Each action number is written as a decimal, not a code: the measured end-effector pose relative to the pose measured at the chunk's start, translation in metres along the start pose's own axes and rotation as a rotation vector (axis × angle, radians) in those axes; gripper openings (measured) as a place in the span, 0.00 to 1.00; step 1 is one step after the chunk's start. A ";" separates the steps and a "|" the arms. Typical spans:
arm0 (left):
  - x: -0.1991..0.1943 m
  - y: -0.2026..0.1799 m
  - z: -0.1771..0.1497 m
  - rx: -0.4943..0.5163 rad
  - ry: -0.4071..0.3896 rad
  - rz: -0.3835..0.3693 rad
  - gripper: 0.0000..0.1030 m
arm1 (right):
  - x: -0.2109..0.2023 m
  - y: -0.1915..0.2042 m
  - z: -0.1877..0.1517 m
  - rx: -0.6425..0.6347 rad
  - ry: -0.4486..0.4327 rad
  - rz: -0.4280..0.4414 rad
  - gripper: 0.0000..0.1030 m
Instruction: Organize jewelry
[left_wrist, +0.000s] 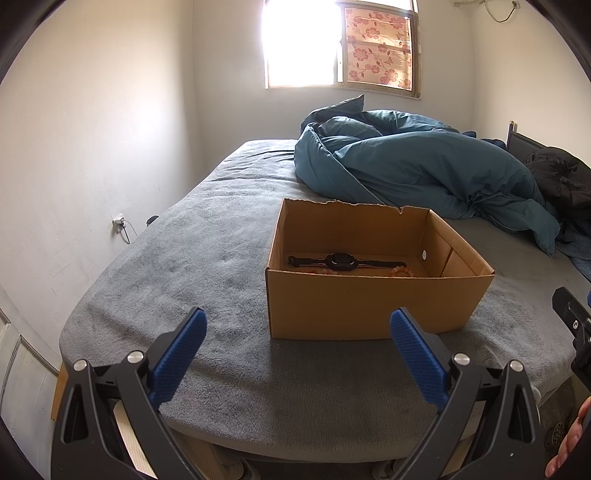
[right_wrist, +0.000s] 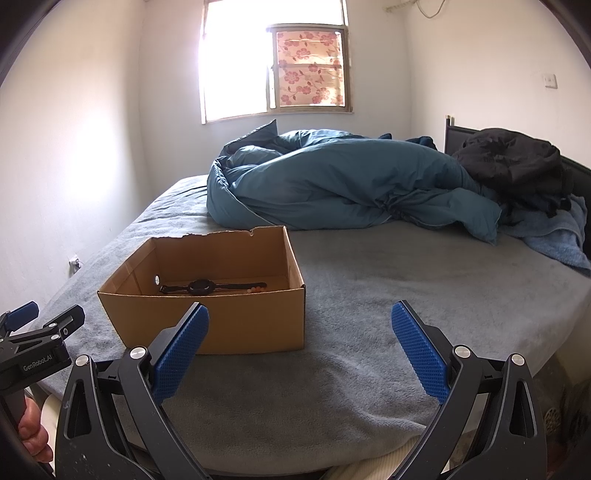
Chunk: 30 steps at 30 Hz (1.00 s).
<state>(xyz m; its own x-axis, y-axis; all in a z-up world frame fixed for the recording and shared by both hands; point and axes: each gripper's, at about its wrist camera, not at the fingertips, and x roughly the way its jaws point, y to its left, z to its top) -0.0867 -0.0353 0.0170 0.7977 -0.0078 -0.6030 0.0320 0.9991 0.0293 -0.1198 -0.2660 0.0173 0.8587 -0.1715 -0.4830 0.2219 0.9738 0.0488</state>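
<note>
An open cardboard box (left_wrist: 362, 306) (right_wrist: 236, 317) stands on the grey bed. Inside it lie a black wristwatch (left_wrist: 341, 261) (right_wrist: 201, 287) and a string of orange beads (left_wrist: 400, 271) (right_wrist: 255, 288), partly hidden by the front wall. My left gripper (left_wrist: 298, 325) hovers open in front of the box, nothing between its blue pads. My right gripper (right_wrist: 300, 321) is open and empty too, to the right of the box front. The left gripper also shows at the left edge of the right wrist view, as a black frame (right_wrist: 37, 343).
A rumpled teal duvet (left_wrist: 417, 166) (right_wrist: 332, 181) lies behind the box. Dark clothing (right_wrist: 517, 162) is piled at the headboard on the right. Grey bed cover (right_wrist: 424, 295) stretches right of the box. Walls close in on the left and back; a hand (right_wrist: 33, 432) holds the left handle.
</note>
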 end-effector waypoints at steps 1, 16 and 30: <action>0.000 0.000 0.000 0.000 0.000 0.000 0.95 | 0.000 0.000 0.000 -0.001 0.000 0.001 0.92; 0.001 0.000 -0.001 0.001 0.003 0.000 0.95 | 0.000 0.000 -0.001 0.002 0.002 -0.001 0.92; 0.001 0.000 -0.001 0.001 0.003 0.000 0.95 | -0.001 0.000 -0.001 0.002 0.002 -0.001 0.92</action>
<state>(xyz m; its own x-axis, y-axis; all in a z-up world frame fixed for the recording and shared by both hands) -0.0863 -0.0349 0.0154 0.7960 -0.0081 -0.6052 0.0330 0.9990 0.0301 -0.1209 -0.2653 0.0165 0.8574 -0.1725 -0.4848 0.2239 0.9733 0.0496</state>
